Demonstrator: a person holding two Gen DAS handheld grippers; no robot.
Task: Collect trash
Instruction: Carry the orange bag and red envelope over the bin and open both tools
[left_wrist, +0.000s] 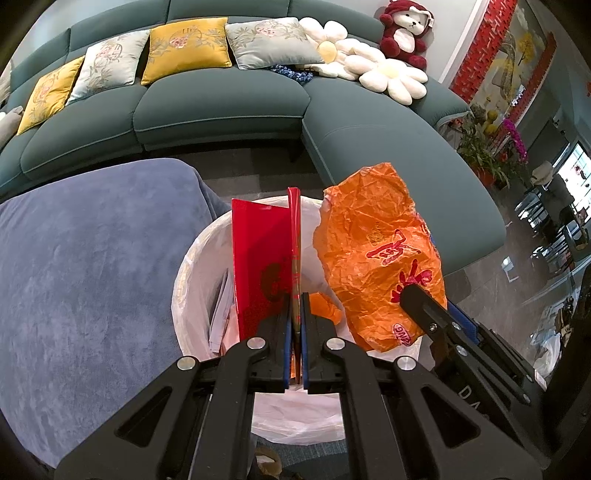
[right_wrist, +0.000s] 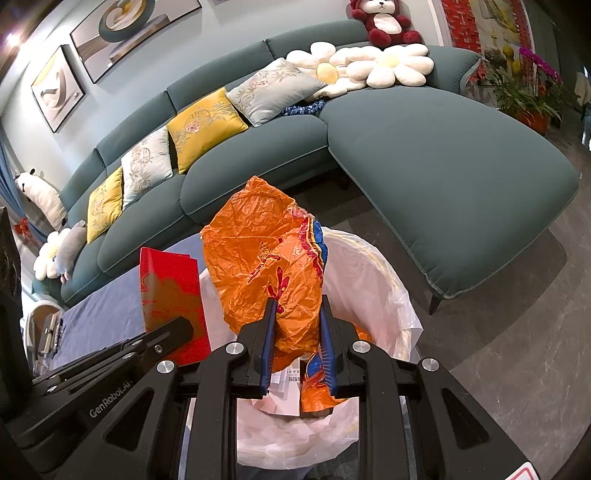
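My left gripper (left_wrist: 294, 299) is shut on a red folded card envelope (left_wrist: 264, 273) and holds it upright over the white-lined trash bin (left_wrist: 192, 258). My right gripper (right_wrist: 297, 302) is shut on a crumpled orange plastic bag (right_wrist: 258, 251), also held over the bin (right_wrist: 369, 266). In the left wrist view the orange bag (left_wrist: 376, 251) and the right gripper (left_wrist: 421, 295) are at the right. In the right wrist view the red envelope (right_wrist: 170, 291) and the left gripper (right_wrist: 184, 326) are at the left. Papers lie inside the bin (right_wrist: 286, 387).
A table with a blue-grey cloth (left_wrist: 92, 258) stands left of the bin. A teal corner sofa (left_wrist: 221, 99) with cushions and plush toys lies beyond. Potted plants (left_wrist: 484, 147) and furniture are at the right. The floor is grey tile (right_wrist: 498, 332).
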